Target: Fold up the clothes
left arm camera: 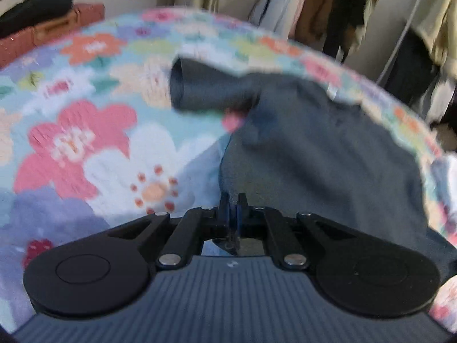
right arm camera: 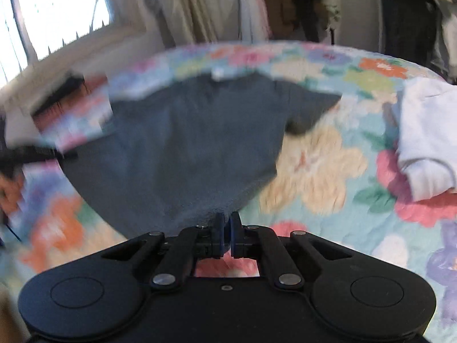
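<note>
A dark grey-blue T-shirt (left arm camera: 314, 148) lies spread on a floral bedspread (left arm camera: 85, 131), collar toward the far edge, one sleeve (left arm camera: 205, 88) sticking out to the left. My left gripper (left arm camera: 233, 200) is shut on the shirt's near hem at its left corner. In the right wrist view the same shirt (right arm camera: 185, 148) stretches away from me, its right sleeve (right arm camera: 311, 111) lying out to the side. My right gripper (right arm camera: 225, 220) is shut on the shirt's near hem at the right corner. Both views are motion-blurred.
A folded white garment (right arm camera: 428, 137) lies on the bedspread (right arm camera: 328, 165) to the right. Dark and red items (left arm camera: 42, 23) sit beyond the bed's far left. Hanging clothes (left arm camera: 328, 14) line the wall behind. A bright window (right arm camera: 57, 5) is at far left.
</note>
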